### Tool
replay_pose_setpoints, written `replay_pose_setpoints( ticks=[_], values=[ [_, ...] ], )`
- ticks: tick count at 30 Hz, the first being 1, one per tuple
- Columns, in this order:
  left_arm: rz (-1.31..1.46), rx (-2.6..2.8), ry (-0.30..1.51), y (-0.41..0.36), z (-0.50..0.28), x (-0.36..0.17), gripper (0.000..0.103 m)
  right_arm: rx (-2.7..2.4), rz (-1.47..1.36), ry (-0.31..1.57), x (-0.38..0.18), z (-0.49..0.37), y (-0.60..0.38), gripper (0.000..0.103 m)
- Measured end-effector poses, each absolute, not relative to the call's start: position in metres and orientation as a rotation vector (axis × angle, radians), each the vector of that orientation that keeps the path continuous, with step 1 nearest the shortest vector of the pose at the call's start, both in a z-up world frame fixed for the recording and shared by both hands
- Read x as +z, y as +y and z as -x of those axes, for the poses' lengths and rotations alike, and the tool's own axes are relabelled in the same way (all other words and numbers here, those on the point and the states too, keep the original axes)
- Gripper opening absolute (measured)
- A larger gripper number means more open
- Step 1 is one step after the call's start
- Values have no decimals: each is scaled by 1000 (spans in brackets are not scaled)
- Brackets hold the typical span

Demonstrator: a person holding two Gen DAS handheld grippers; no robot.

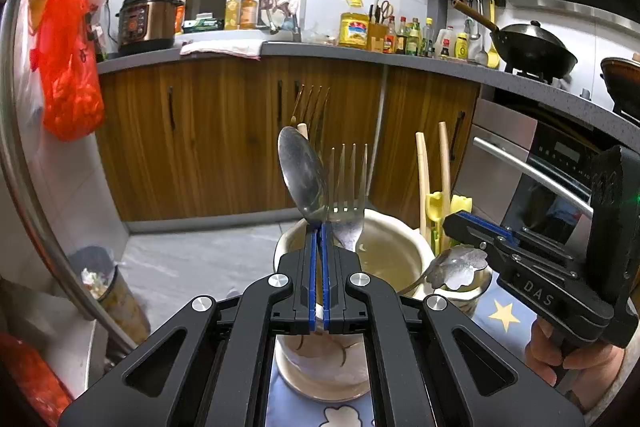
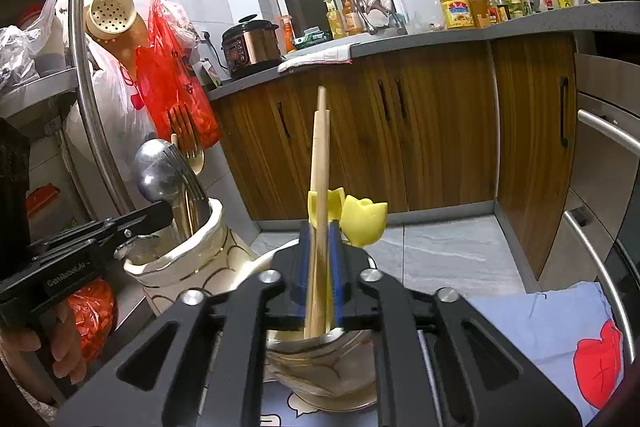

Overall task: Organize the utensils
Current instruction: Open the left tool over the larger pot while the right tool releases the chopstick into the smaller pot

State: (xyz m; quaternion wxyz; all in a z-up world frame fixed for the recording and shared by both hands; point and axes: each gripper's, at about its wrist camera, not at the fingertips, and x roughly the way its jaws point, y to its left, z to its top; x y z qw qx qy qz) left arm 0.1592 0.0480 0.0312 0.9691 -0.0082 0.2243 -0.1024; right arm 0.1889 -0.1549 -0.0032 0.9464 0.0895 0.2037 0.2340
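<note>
**Onlooker A:** Low in the centre of the left wrist view, the left tool [image 1: 320,227] is pinched fully shut on the neck of a steel spoon [image 1: 302,175], right over the cream holder [image 1: 400,227]. A fork [image 1: 348,195] stands touching that spoon, with another fork [image 1: 314,103] behind.

**Onlooker B:** That's my worry. If the spoon goes down crooked, its bowl could snag the fork tines, or nudge the holder.

**Onlooker A:** And the right tool [image 2: 320,231]?

**Onlooker B:** Centre of the right wrist view, its jaws stand slightly apart with the wooden chopsticks [image 2: 320,147] between them. The pads look blurred; I doubt they press on the wood. The chopsticks stand in a glass cup [image 2: 320,359], yellow tulip clips [image 2: 364,219] beside them.

**Onlooker A:** So pulling that tool away crooked could drag the sticks and tip the cup.

**Onlooker B:** Likely. A flower-shaped spoon [image 1: 456,267] leans in that cup too, and could rattle out.
</note>
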Motion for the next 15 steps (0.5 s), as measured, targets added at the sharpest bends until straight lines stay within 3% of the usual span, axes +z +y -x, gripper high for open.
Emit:
replay_pose_setpoints(
  ticks=[3,5,8,12,14,15],
  values=[
    [16,-212,459,47,-160,30,3,484,-179,406,-1,-186,-154,29],
    [10,-210,463,46,-160,30,8,478,-164,397,4,-182,-154,30],
    [21,-191,453,46,-151,37,32,478,-166,399,13,-174,-158,45],
    [21,-192,431,46,-129,51,42,464,-156,401,29,-153,-171,55],
    [27,-196,427,45,-119,57,64,466,-155,411,34,-142,-177,61],
    [30,-201,422,44,-112,59,67,468,-153,416,36,-136,-180,64]
  ],
)
